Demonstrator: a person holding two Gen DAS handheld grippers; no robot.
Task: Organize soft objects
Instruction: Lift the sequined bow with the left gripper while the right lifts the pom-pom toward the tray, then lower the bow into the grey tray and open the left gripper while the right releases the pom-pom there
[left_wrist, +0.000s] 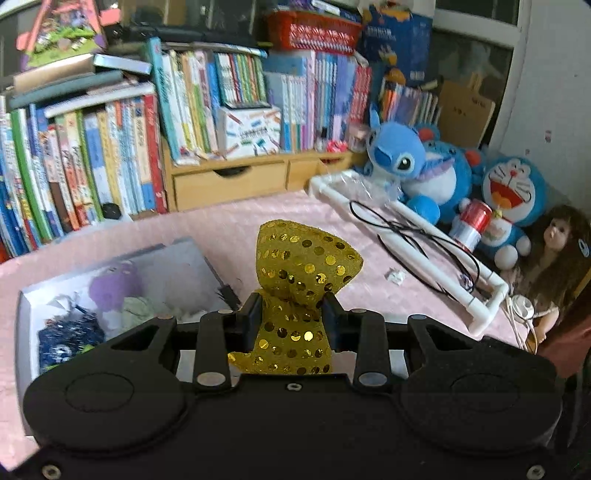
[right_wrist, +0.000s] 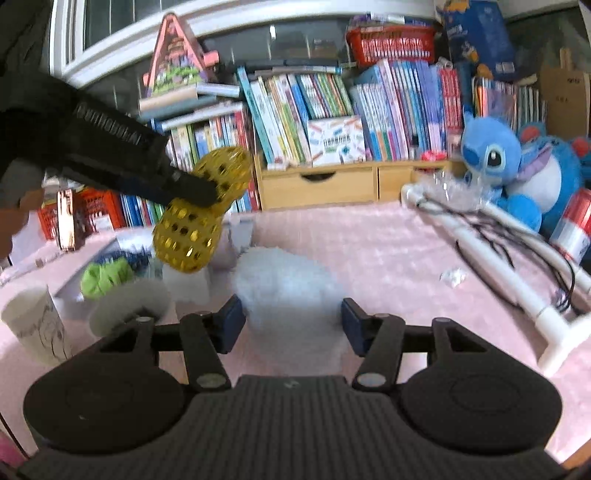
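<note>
Left claw clamps gold sequin bow | right claw open | writing unreadable

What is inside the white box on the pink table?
The white box holds a purple soft toy, a dark blue fuzzy thing and a pale green one. The left hand-held gripper covers its near corner.

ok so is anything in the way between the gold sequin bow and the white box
Nothing visible blocks it. The left gripper holds the gold sequin bow in the air, and the white box lies open just to its left, with soft items already inside.
</note>
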